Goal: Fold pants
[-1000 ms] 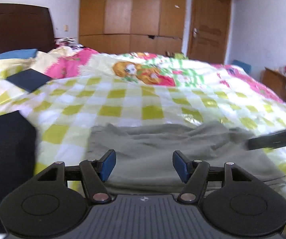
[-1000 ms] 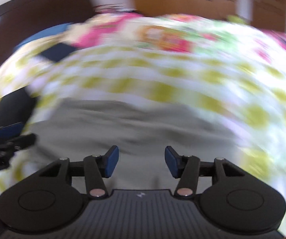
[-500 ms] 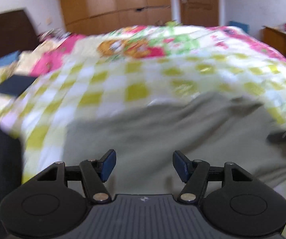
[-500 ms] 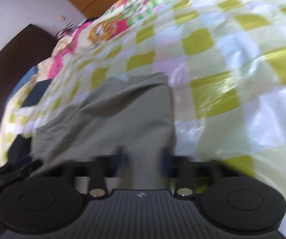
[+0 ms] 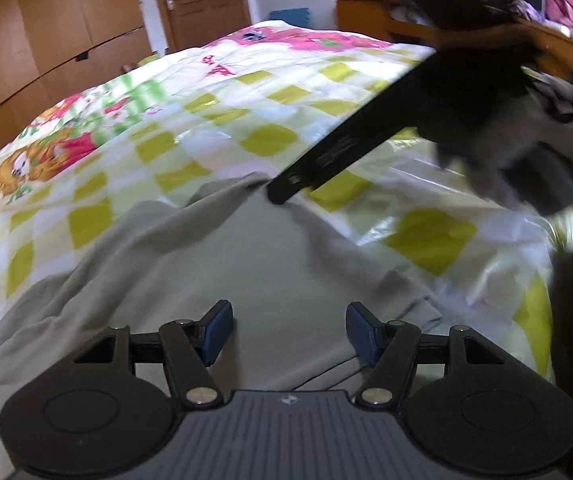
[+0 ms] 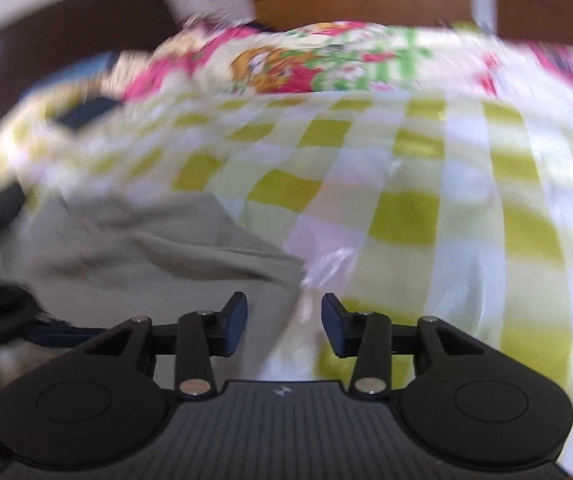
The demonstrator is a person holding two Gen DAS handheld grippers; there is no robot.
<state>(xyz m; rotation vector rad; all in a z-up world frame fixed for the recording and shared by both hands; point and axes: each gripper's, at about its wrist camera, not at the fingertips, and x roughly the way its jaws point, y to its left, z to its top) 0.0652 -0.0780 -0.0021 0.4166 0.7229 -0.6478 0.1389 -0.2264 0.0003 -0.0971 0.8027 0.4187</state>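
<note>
**Grey pants spread on the checked bedspread, both grippers over them with nothing held**

The grey pants (image 5: 270, 264) lie on the bed, on a quilt (image 5: 214, 120) of yellow-green and white squares with a pink cartoon print toward its far end. In the left wrist view the cloth fills the lower middle of the picture, rumpled, with a raised fold running along its left side and an edge reaching out to the right.

The left gripper (image 5: 288, 330) hangs above the pants, tilted down toward them. Its blue-padded fingers (image 5: 216, 330) stand wide apart, and only flat grey cloth shows in the gap; the pads do not press on anything.

The right gripper (image 6: 284, 328) is seen in its own view over the right-hand edge of the pants (image 6: 158, 256), where the grey cloth ends and the quilt (image 6: 406, 200) begins. Its fingers (image 6: 234, 326) are partway apart and opening. Between them lie the cloth's edge and pale quilt, and nothing is gripped. This view is blurred, so finer detail of the cloth is hard to read.

From the left wrist view, the right gripper's long black body (image 5: 346, 144) reaches in from the upper right, its tip just at the far corner of the pants. Behind the bed stand a wooden wardrobe (image 5: 46, 40) and a closed door (image 5: 202, 0); a dark headboard (image 6: 66, 32) shows in the right wrist view.
</note>
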